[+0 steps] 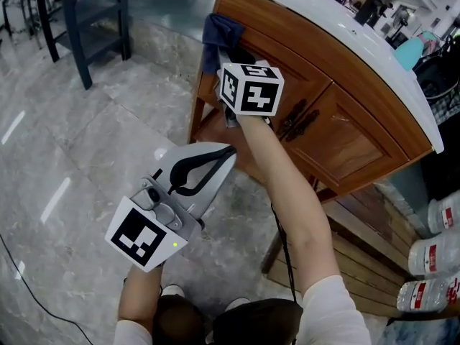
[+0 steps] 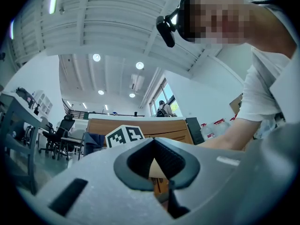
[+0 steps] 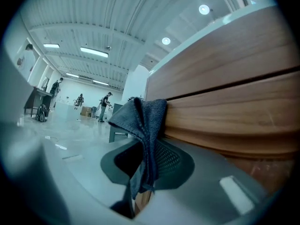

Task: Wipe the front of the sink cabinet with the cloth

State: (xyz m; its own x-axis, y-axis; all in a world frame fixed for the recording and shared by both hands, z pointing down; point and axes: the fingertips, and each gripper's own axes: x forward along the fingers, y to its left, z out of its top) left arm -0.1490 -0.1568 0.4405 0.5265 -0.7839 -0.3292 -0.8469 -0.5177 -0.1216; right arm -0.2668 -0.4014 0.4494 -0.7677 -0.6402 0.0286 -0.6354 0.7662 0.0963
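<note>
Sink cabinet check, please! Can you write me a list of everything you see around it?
Surface: sink cabinet has a wooden front, doors closed, under a white countertop.
Job's things: dark blue cloth lies against the wood near the front's top corner.
Clutter: water bottles at far right.
Grippers: right tool is shut on the cloth; left tool is shut, empty, away from the cabinet.
Cables: black cable on the floor; another cable beside the right arm.
Surroundings: marble floor, dark table legs.

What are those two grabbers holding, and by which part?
The right gripper pinches the dark cloth by a bunched fold, against the cabinet front. The left gripper holds nothing.
</note>
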